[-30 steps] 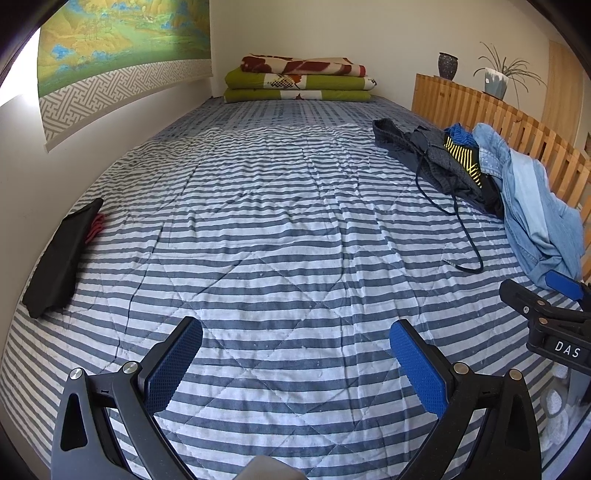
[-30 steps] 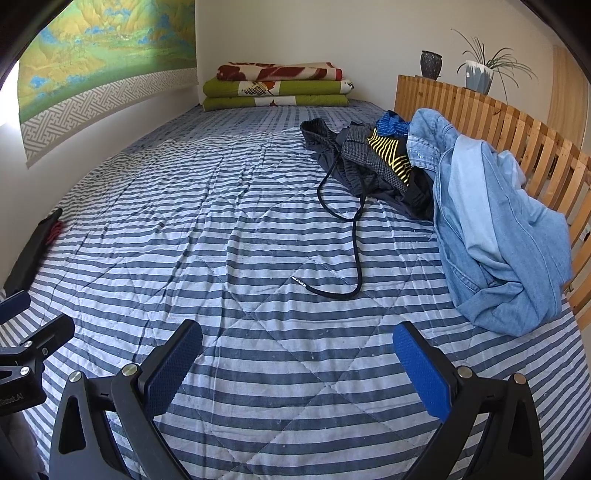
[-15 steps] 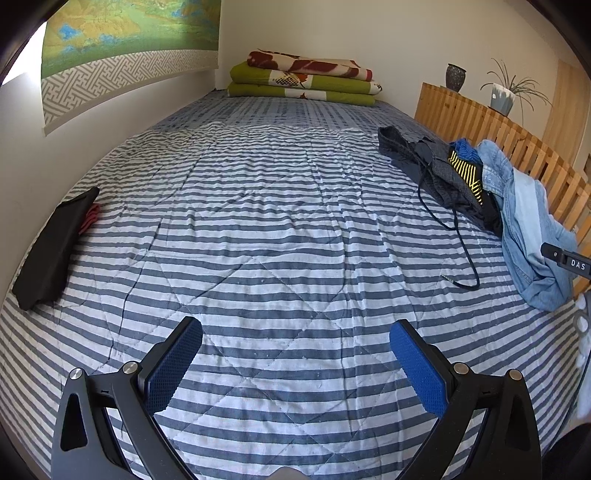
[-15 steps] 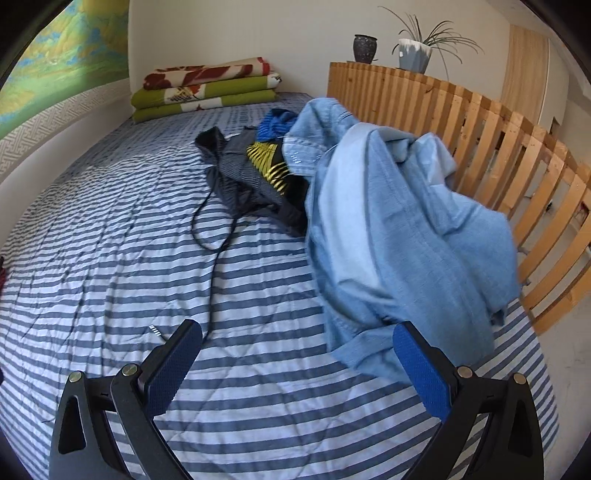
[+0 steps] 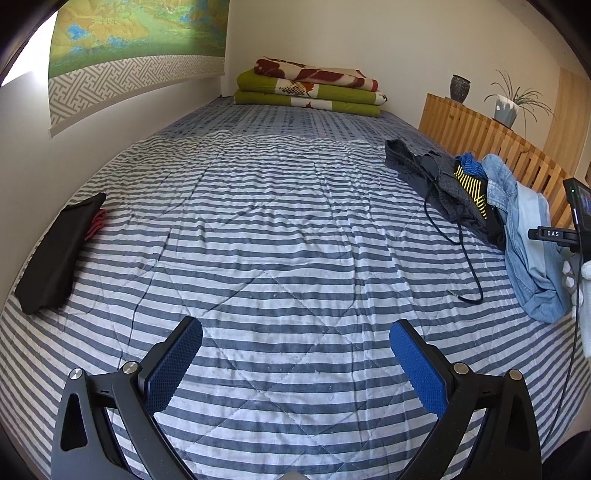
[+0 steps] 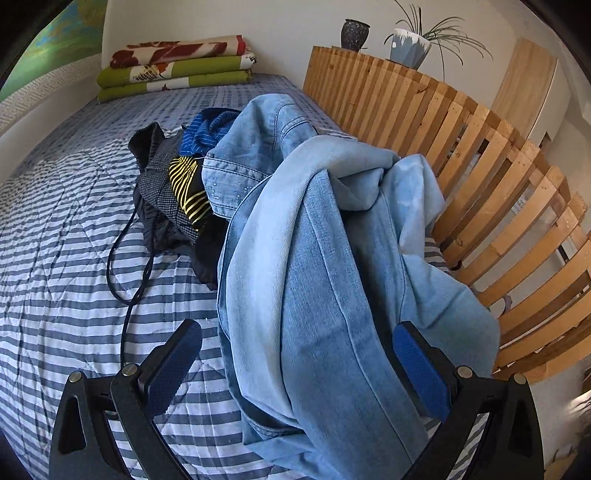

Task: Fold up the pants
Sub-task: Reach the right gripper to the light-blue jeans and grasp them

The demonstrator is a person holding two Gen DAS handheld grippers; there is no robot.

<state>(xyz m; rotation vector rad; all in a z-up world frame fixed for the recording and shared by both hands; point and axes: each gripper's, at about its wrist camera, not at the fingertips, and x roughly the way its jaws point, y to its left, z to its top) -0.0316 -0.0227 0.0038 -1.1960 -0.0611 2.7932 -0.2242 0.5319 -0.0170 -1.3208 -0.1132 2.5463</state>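
Across both views spreads the bed (image 5: 280, 236), covered in a blue-and-white striped quilt that fills most of each picture. Along its right side runs a slatted wooden rail (image 6: 480, 177), with a dark vase (image 6: 354, 34) and a potted plant (image 6: 410, 46) standing on its far end. On the left wall hangs a green and yellow map (image 5: 136, 33) with a patterned grey border. At the far end of the bed lies a stack of folded blankets (image 5: 310, 88), green below and red-and-cream on top.

Against the rail, on the bed's right side, sits a heap of clothes. The jeans (image 6: 325, 266), pale blue denim, are crumpled and draped over the near end of that heap, with their lower folds spilling down onto the quilt. Beyond them lie dark grey garments (image 6: 159, 181), one piece with yellow stripes (image 6: 188, 192) and one blue knit (image 6: 210, 129). A black cord (image 6: 129, 266) trails from the dark garments out over the quilt.

Near the left edge of the bed lies a folded black garment (image 5: 59, 251) with something red just showing at its far side.

The right gripper (image 6: 297, 363) is spread wide, its blue pads (image 6: 421, 373) on either side of the jeans' lower folds; whether a pad touches the denim I cannot tell. The left gripper (image 5: 295, 363) is likewise spread wide, holding nothing, over bare quilt near the foot of the bed, well apart from the jeans (image 5: 524, 236).
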